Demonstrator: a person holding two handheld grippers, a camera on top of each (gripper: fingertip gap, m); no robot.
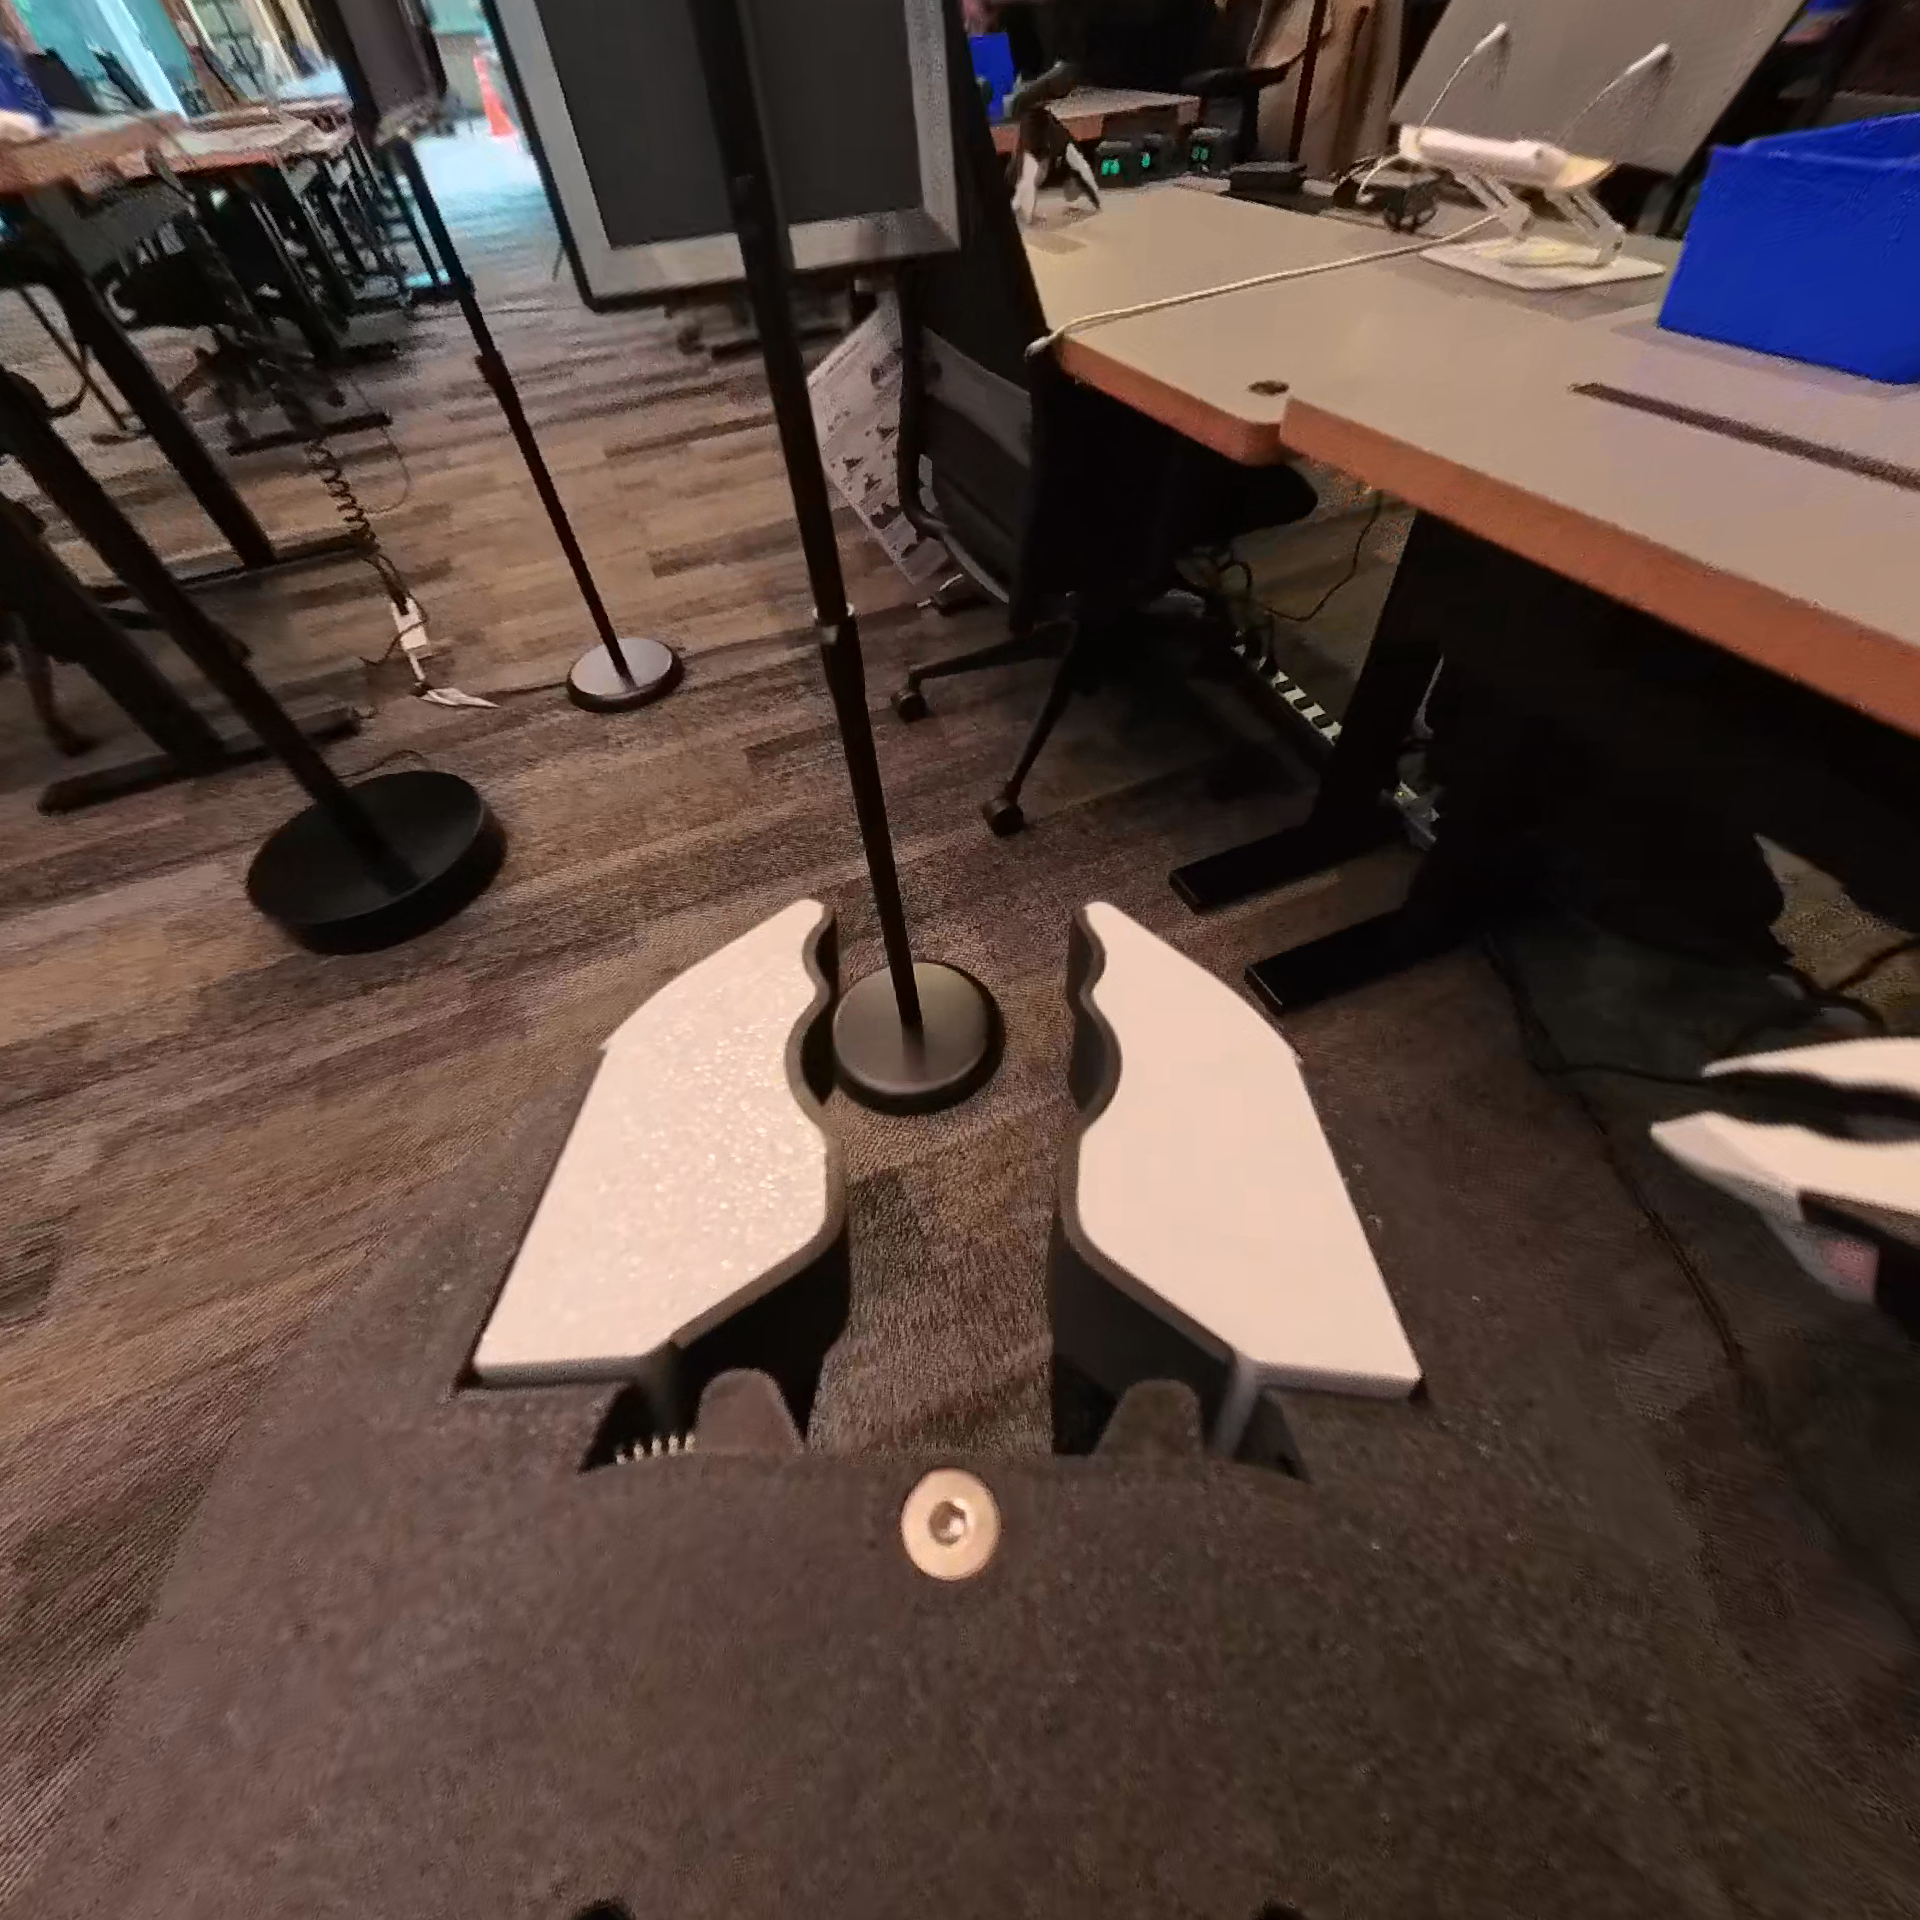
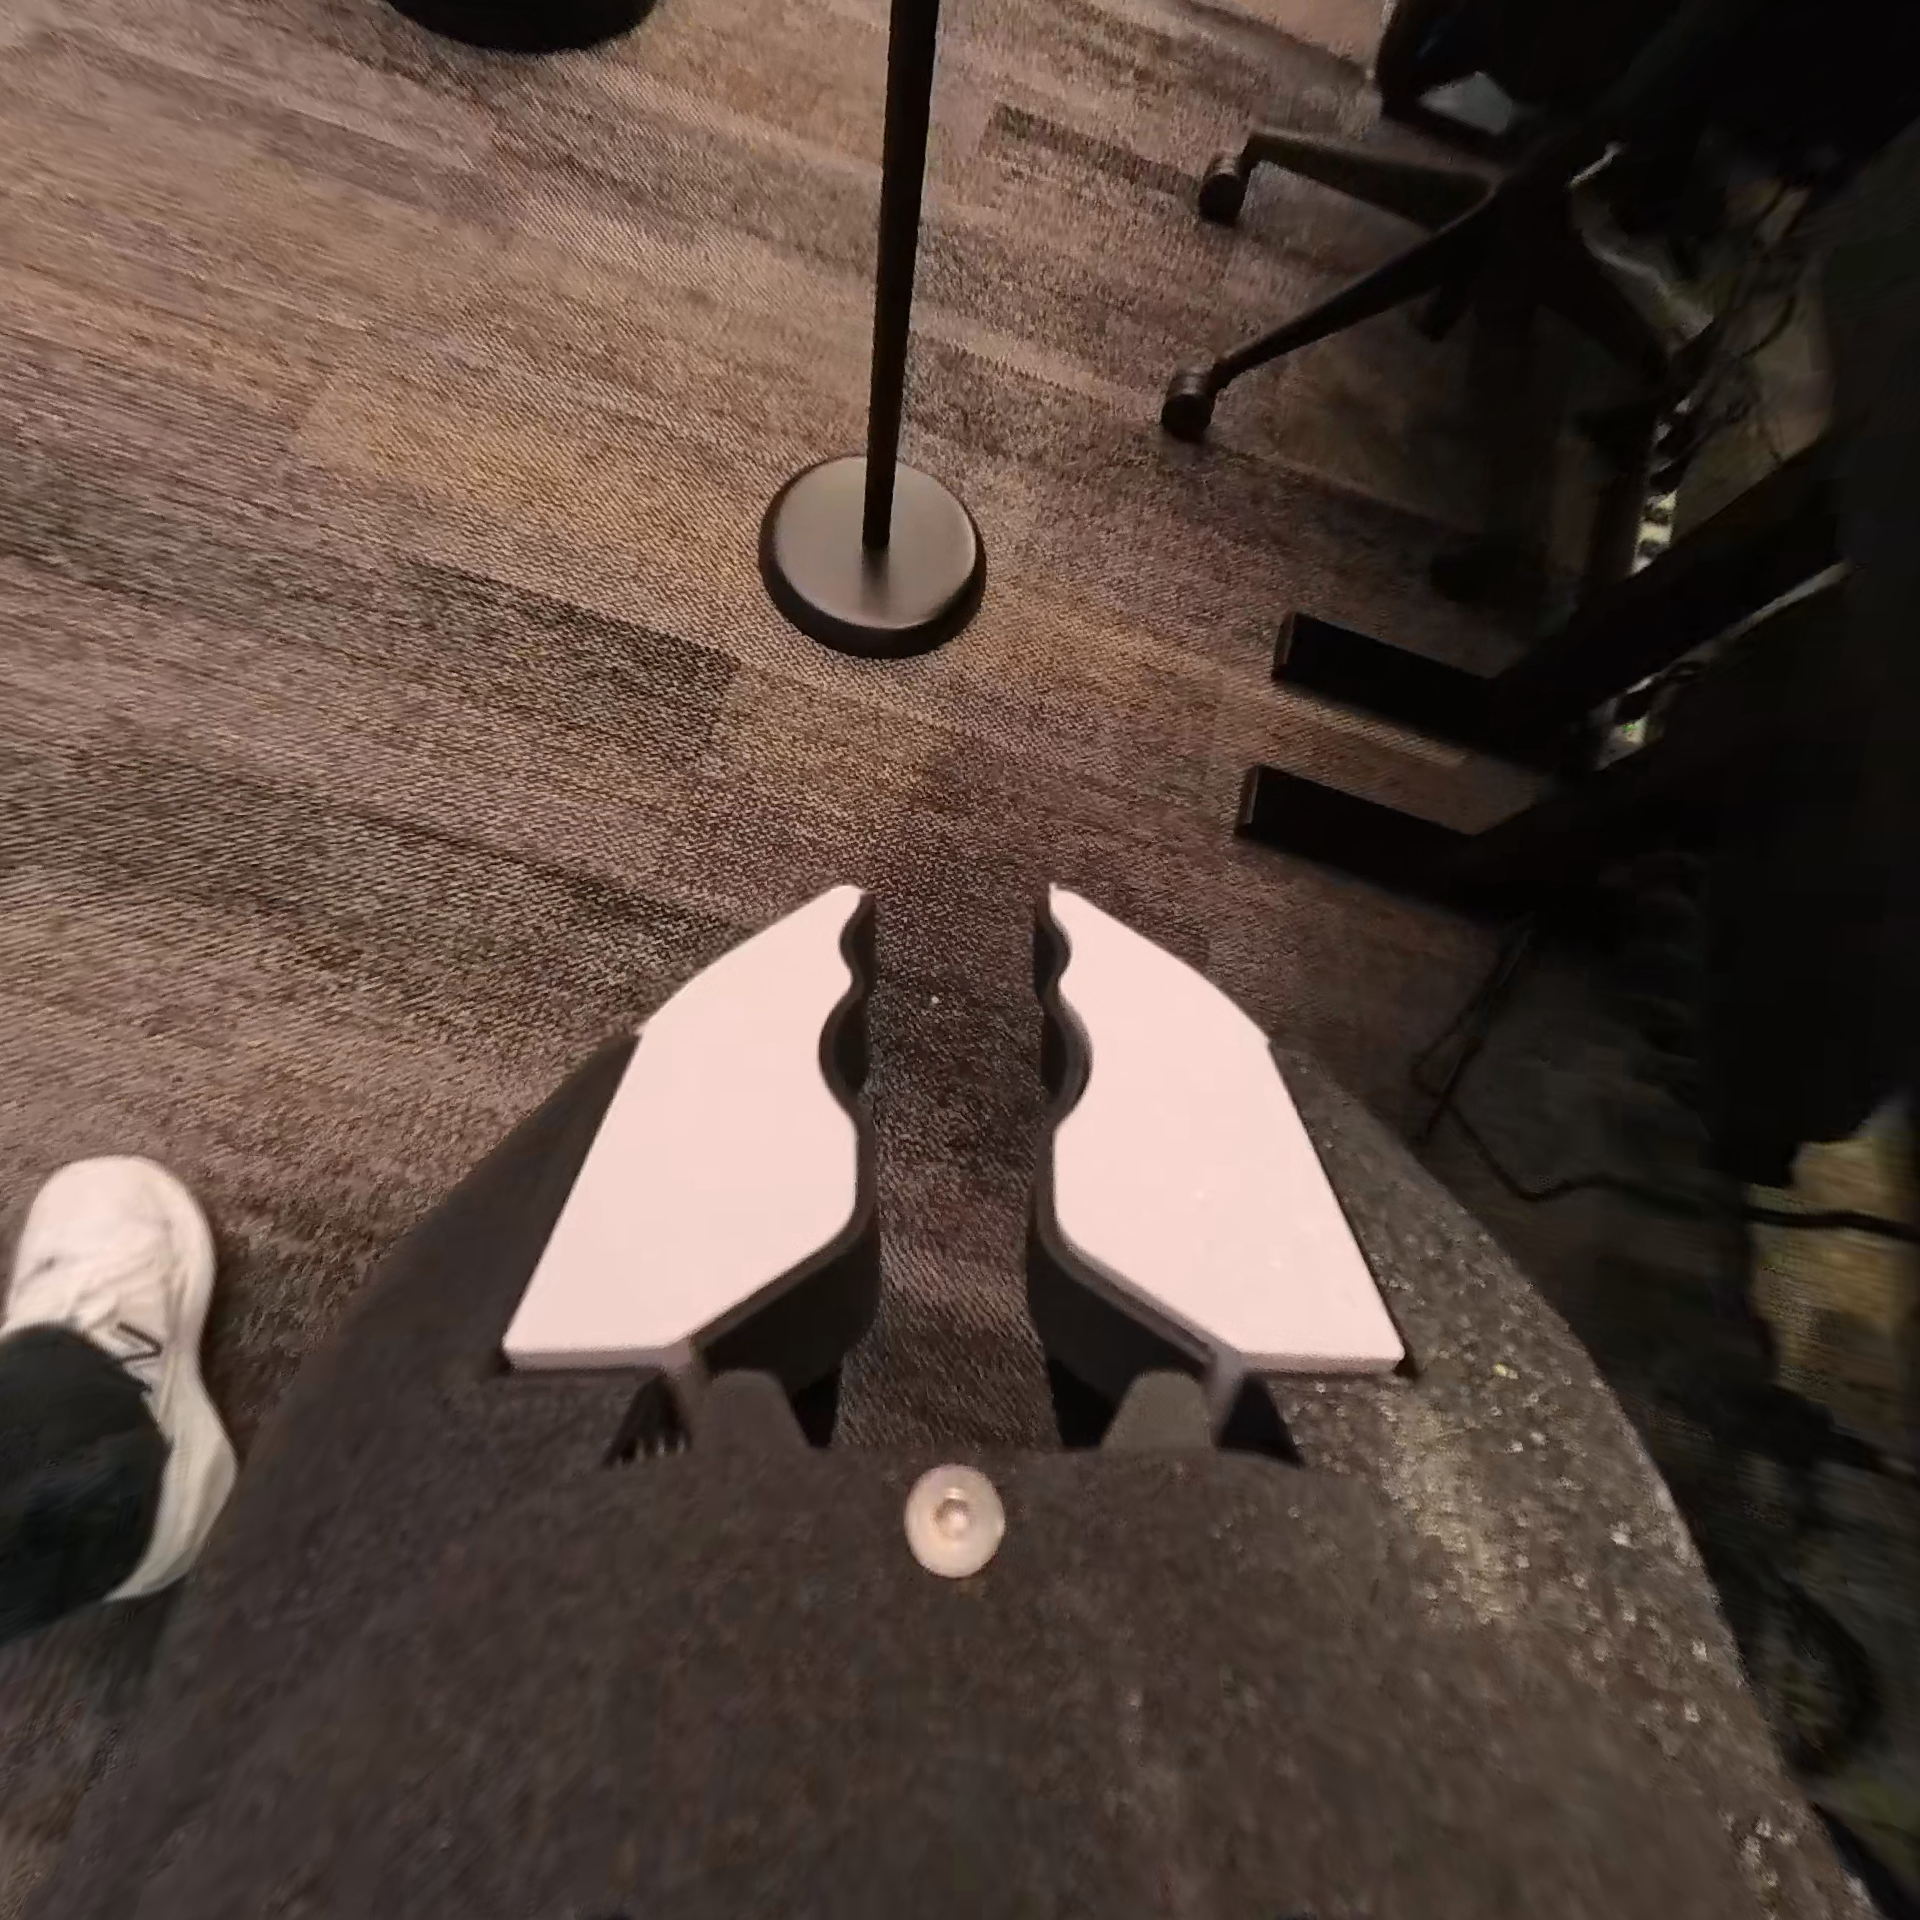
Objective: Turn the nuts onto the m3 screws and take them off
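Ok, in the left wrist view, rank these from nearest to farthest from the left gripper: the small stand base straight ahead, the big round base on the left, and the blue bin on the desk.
1. Small stand base, on the carpet straight ahead of the left gripper.
2. Big round base, on the floor to the left.
3. Blue bin, on the desk at far right.

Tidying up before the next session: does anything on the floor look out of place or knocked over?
Mostly no: the black pole stands are upright on the carpet. Only a white scrap of paper lies loose by a cable, and a printed sheet leans against the office chair.
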